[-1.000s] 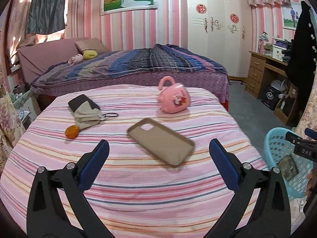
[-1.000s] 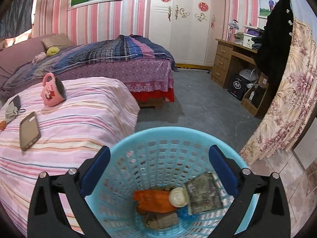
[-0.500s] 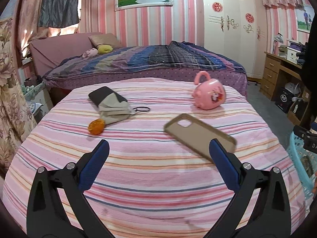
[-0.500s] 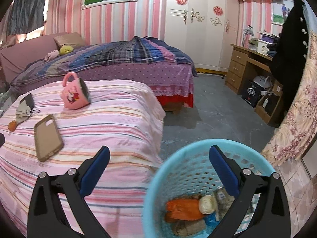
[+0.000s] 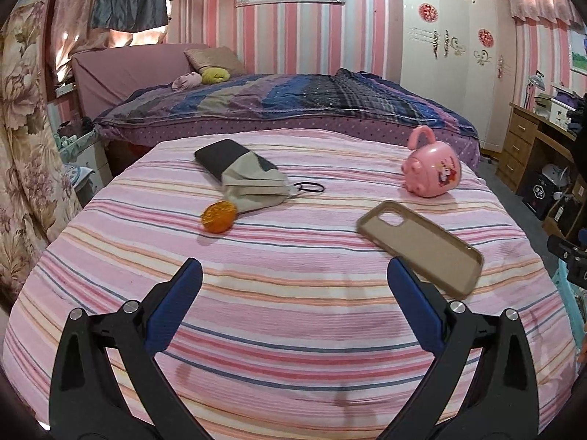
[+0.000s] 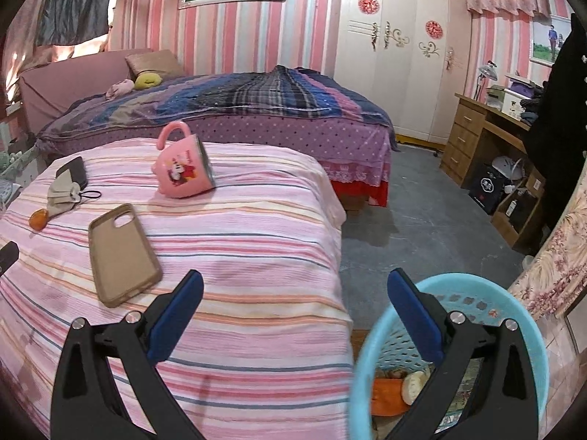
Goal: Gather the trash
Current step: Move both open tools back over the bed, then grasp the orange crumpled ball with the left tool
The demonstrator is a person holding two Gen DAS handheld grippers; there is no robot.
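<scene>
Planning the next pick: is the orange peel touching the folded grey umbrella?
Cannot tell. In the left wrist view the orange peel sits right against the umbrella, showing neither gap nor contact plainly.

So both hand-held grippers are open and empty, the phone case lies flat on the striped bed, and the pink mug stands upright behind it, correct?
Not quite: the pink mug lies tipped on its side, as the right wrist view shows. The rest holds: the left hand-held gripper and right hand-held gripper are open and empty, and the phone case lies flat on the striped bed.

Left gripper (image 5: pixel 293 275) spread wide, holding nothing. Right gripper (image 6: pixel 295 286) spread wide too, also holding nothing. Both pointing forward and a bit down.
</scene>
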